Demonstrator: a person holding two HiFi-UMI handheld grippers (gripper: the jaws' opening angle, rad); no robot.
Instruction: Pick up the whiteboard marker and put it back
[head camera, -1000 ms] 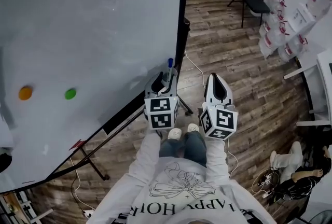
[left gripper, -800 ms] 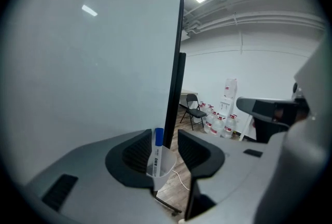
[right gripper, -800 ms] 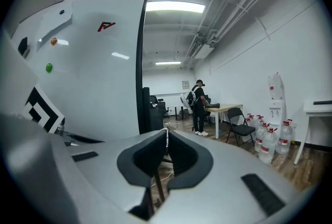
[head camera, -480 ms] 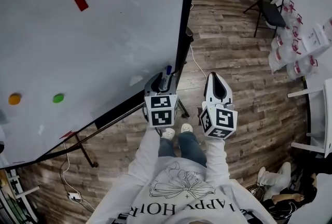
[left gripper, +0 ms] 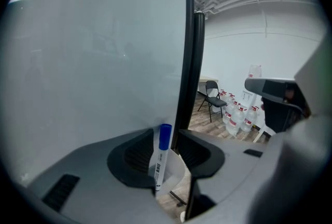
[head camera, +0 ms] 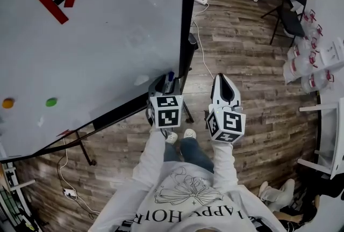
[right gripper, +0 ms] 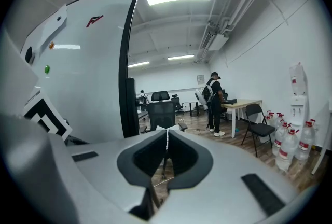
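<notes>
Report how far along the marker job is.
Done: the pickup. The left gripper is shut on the whiteboard marker, blue cap up. In hand: the marker is held in the air beside the black right edge of the whiteboard. Left: putting it back; it is not yet set down anywhere. The right gripper is shut and empty.

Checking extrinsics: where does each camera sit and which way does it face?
Head view: on the person's head, steeply down at white whiteboard and floor; shows sleeves, left hand-held gripper, right hand-held gripper.
Left gripper view: along its jaws, shut on a blue-capped white whiteboard marker, toward the board's black edge.
Right gripper view: along shut, empty jaws, across the room.
Shared: head and left views show the marker.
</notes>
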